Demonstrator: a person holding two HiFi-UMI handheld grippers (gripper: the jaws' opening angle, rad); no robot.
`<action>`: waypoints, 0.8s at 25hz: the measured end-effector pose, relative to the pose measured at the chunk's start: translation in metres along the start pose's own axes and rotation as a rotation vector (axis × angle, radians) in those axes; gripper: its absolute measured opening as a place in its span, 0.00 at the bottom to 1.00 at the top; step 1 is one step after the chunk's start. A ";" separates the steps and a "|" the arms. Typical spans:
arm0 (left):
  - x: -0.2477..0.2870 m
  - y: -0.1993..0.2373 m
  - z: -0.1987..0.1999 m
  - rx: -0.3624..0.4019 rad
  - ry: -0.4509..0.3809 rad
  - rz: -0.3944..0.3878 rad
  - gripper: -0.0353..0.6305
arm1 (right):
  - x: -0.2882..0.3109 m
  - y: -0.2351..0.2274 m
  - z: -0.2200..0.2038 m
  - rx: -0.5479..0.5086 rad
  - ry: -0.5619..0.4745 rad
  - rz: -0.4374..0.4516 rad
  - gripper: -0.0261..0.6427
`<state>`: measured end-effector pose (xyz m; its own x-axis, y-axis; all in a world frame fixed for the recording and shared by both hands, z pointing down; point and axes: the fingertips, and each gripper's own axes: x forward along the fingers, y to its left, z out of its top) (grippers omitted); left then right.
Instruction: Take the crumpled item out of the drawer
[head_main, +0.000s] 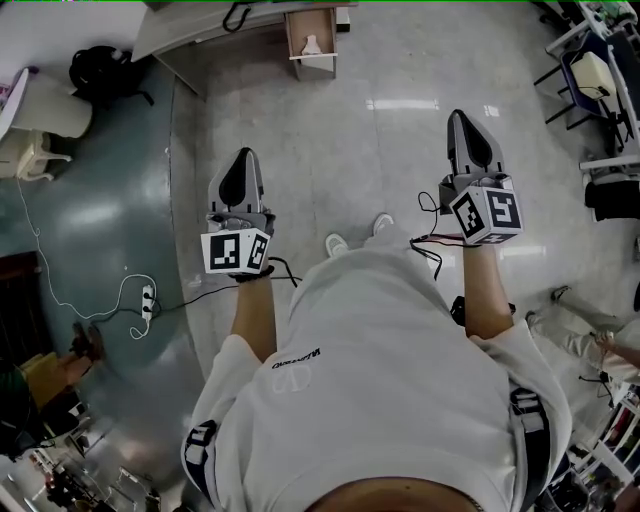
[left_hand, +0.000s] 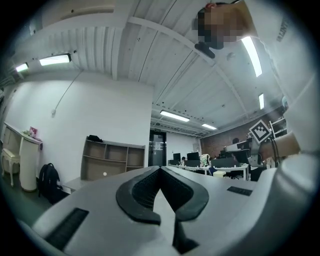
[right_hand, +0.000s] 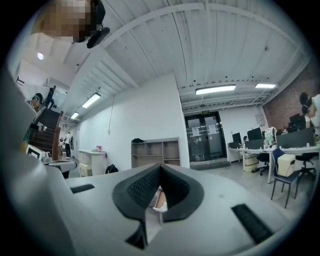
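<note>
A small wooden drawer (head_main: 297, 38) stands open on the floor far ahead, at the top of the head view. A white crumpled item (head_main: 312, 45) lies inside it. My left gripper (head_main: 240, 160) and right gripper (head_main: 463, 120) are held out level at waist height, well short of the drawer. In the left gripper view the left gripper (left_hand: 160, 169) has its tips touching and nothing between them. The right gripper (right_hand: 160, 167) looks the same, and the drawer (right_hand: 160, 196) shows through the slit below its tips.
A low grey unit (head_main: 200, 25) runs beside the drawer. A black backpack (head_main: 100, 70), a white cabinet (head_main: 50, 105) and a power strip with cable (head_main: 148, 300) lie to the left. Chairs and desks (head_main: 600, 80) stand on the right. A wooden shelf unit (left_hand: 112, 160) lines the wall.
</note>
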<state>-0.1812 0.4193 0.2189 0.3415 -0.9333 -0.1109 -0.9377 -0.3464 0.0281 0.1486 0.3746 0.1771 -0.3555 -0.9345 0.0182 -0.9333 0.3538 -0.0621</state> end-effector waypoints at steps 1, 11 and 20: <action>0.000 -0.001 -0.003 -0.003 0.005 -0.006 0.05 | 0.000 0.002 -0.001 -0.004 0.003 0.001 0.04; 0.016 -0.005 -0.011 -0.018 0.010 -0.023 0.05 | 0.015 0.002 -0.007 -0.004 0.007 0.013 0.04; 0.049 0.000 -0.014 -0.007 0.013 -0.027 0.05 | 0.047 -0.016 -0.007 -0.011 -0.009 0.002 0.04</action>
<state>-0.1632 0.3724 0.2272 0.3675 -0.9247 -0.0991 -0.9276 -0.3721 0.0320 0.1462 0.3250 0.1859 -0.3571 -0.9340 0.0095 -0.9330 0.3562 -0.0508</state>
